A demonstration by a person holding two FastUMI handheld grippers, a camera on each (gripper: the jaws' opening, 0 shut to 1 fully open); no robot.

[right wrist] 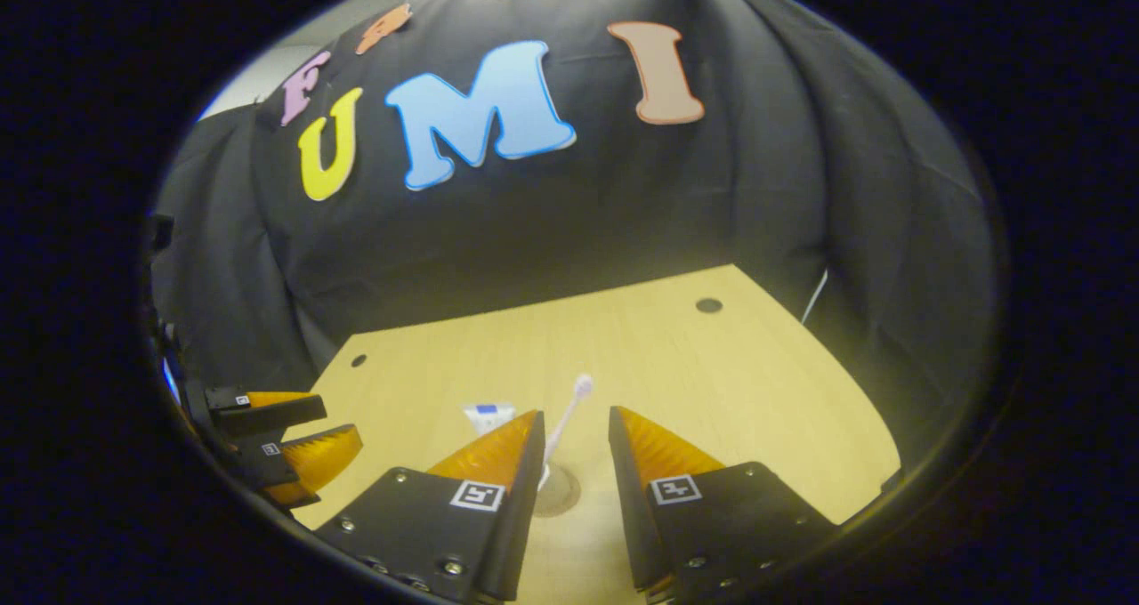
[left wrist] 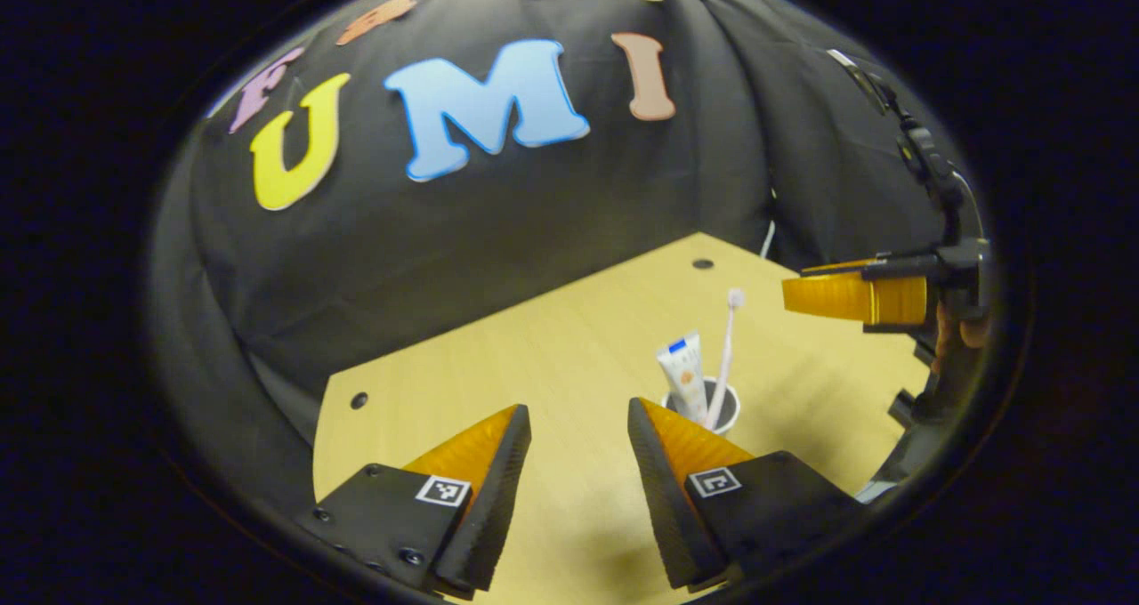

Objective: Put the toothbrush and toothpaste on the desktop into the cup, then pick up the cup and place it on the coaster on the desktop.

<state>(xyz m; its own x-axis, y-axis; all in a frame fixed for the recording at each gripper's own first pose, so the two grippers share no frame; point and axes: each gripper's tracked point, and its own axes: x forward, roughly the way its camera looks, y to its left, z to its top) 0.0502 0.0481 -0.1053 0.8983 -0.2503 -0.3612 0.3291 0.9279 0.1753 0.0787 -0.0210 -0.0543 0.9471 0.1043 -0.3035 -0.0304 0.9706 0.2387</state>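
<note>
Toothbrush and toothpaste already stand inside the cup, so we judge the first half of the task as done. In the left gripper view the cup stands on the desk, just beyond the right finger of the left tongs, and both things lean out of its rim, the brush head on top. In the right gripper view we see the toothbrush rising between the fingers of the right tongs, with the toothpaste partly hidden behind the left finger; the cup itself is mostly covered there. Below the brush in this view lies a round grey patch on the desk; it may be the coaster or only the shadow of the cup, we cannot tell which. What is left, in our judgement, is to grip the cup and put it on the coaster. Both tongs are apart and hold nothing. The left tongs also show far at the left edge of the right gripper view, and the right tongs at the right edge of the left gripper view. We count one toothbrush, one toothpaste, one cup and two tongs.
</note>
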